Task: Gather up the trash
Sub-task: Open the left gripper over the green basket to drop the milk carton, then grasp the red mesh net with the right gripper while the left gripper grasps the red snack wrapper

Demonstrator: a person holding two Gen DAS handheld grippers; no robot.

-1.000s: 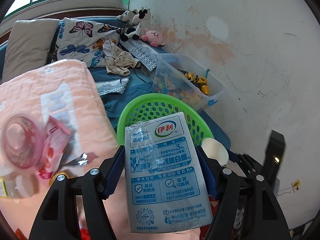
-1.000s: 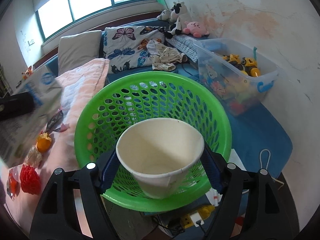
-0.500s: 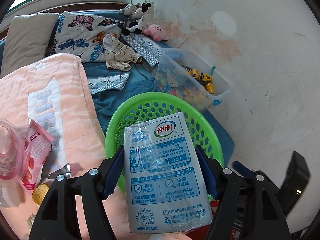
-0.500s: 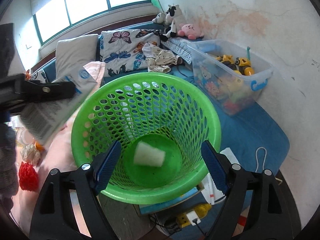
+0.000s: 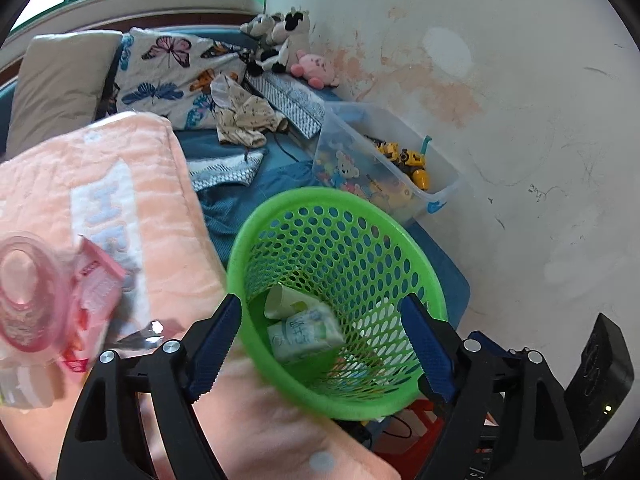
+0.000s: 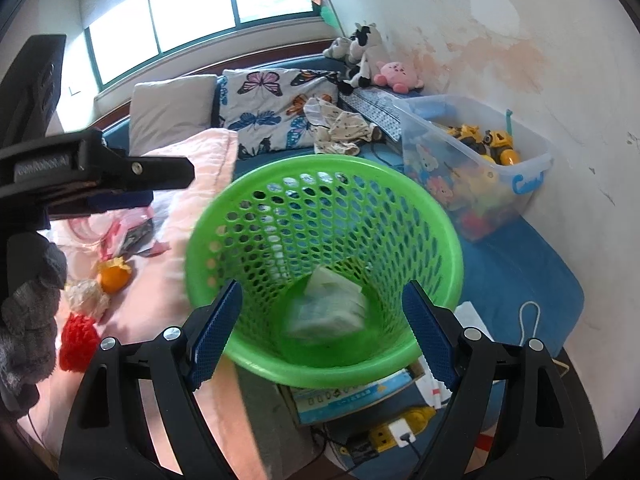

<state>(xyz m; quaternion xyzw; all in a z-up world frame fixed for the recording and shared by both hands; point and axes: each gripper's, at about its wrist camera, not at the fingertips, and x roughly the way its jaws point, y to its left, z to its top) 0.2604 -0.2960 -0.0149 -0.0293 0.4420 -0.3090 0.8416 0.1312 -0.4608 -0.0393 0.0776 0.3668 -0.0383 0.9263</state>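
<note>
We count one green basket (image 5: 404, 240) with two bits of trash inside, a paper cup (image 5: 282, 300) and a milk carton (image 5: 306, 332). We think three stuffed animals (image 6: 360, 56) sit behind.

Two matte black plastic grippers, left gripper (image 5: 322, 342) and right gripper (image 6: 322, 334) alike. Angular, triangulated frames with open cut-outs. Round silver screws at the pivots (two per side). Dark blue ribbed fingers (image 6: 216, 330), saw-toothed along the lower edge. Faint white lettering on the left gripper's side, unreadable. Fuzzy grey glove (image 6: 28, 312) beneath it.
</note>
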